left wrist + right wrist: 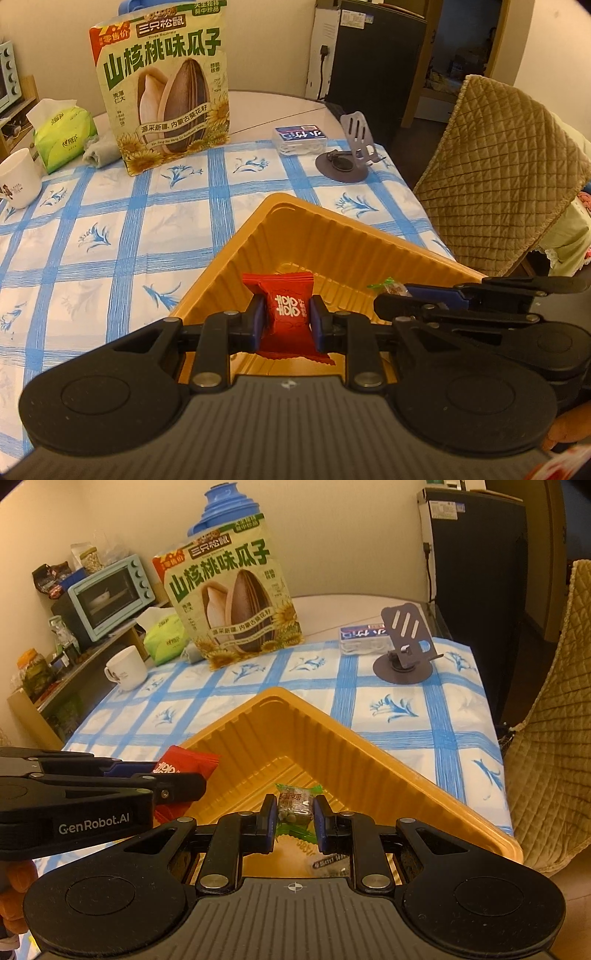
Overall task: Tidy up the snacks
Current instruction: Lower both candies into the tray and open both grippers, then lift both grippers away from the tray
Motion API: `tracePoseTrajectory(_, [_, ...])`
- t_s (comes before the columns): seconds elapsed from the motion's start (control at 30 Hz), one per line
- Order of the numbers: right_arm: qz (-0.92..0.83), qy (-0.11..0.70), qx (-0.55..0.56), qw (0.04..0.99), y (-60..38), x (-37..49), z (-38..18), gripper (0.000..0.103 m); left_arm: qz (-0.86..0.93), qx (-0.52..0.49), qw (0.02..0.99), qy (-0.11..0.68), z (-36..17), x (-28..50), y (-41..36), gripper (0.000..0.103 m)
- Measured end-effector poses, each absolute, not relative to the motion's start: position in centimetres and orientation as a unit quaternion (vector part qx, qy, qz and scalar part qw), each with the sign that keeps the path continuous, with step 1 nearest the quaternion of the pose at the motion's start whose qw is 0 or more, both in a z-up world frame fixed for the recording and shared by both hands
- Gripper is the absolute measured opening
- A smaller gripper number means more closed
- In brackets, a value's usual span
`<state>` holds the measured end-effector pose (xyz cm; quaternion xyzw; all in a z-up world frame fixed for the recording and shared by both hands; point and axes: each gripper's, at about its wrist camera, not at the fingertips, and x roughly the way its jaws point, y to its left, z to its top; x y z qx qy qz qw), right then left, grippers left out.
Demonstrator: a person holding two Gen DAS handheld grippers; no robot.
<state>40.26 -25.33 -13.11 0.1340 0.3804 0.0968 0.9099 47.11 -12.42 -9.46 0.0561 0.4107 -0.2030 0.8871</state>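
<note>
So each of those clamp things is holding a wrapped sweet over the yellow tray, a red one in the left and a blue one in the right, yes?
Not quite: the sweet in the right gripper has a clear wrapper with green ends, not blue, as the right wrist view shows. The rest holds: the left gripper clamps the red sweet, and both hang over the yellow tray.

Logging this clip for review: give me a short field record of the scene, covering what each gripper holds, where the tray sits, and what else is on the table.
left gripper: shut on red candy packet, above the tray
right gripper: shut on green-wrapped candy, above the tray
tray: golden plastic, on the blue-checked tablecloth, its visible floor bare
behind tray: sunflower seed bag standing upright
far right of table: phone stand, small clear box
far left of table: white mug, tissue pack
</note>
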Motion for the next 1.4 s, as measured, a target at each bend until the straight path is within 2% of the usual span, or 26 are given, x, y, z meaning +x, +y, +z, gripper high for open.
tracePoseTrajectory(0.2, [0.100,0.383,0.140,0.908,-25.9,41.0,-13.5,0.021,-0.194,0.051,0.888,0.413,-9.7,47.8,-12.7,0.024])
tracePoseTrajectory(0.33, [0.102,0.383,0.143,0.907,-26.2,41.2,-13.5,0.021,-0.186,0.046,0.891,0.412,-9.5,47.8,-12.7,0.034])
tracePoseTrajectory(0.9, [0.126,0.377,0.146,0.906,-26.1,42.9,-13.1,0.022,-0.151,0.042,0.898,0.412,-8.5,47.0,-11.3,0.036])
tracePoseTrajectory(0.97, [0.136,0.369,0.155,0.906,-26.2,43.0,-12.9,0.022,-0.146,0.041,0.899,0.410,-8.3,46.8,-11.1,0.046])
tracePoseTrajectory(1.03, [0.142,0.372,0.161,0.903,-26.2,43.3,-12.8,0.022,-0.142,0.035,0.901,0.409,-8.1,46.6,-10.9,0.051])
tracePoseTrajectory(1.07, [0.141,0.374,0.162,0.902,-26.2,43.4,-12.7,0.028,-0.141,0.033,0.901,0.408,-8.1,46.4,-10.8,0.053])
tracePoseTrajectory(1.1, [0.138,0.372,0.163,0.903,-26.3,43.4,-12.6,0.045,-0.140,0.031,0.902,0.408,-8.0,46.3,-10.7,0.054])
tracePoseTrajectory(1.13, [0.135,0.365,0.165,0.906,-26.4,43.1,-12.5,0.055,-0.138,0.030,0.902,0.408,-7.9,46.1,-10.6,0.057])
tracePoseTrajectory(1.17, [0.131,0.354,0.167,0.911,-26.6,42.8,-12.3,0.070,-0.137,0.030,0.903,0.407,-7.8,45.9,-10.5,0.059])
tracePoseTrajectory(1.2, [0.131,0.348,0.168,0.913,-26.7,42.6,-12.0,0.073,-0.136,0.030,0.903,0.406,-7.7,45.7,-10.5,0.061])
tracePoseTrajectory(1.4, [0.135,0.350,0.176,0.910,-28.1,41.3,-11.0,0.077,-0.131,0.030,0.907,0.398,-6.7,44.0,-10.4,0.073])
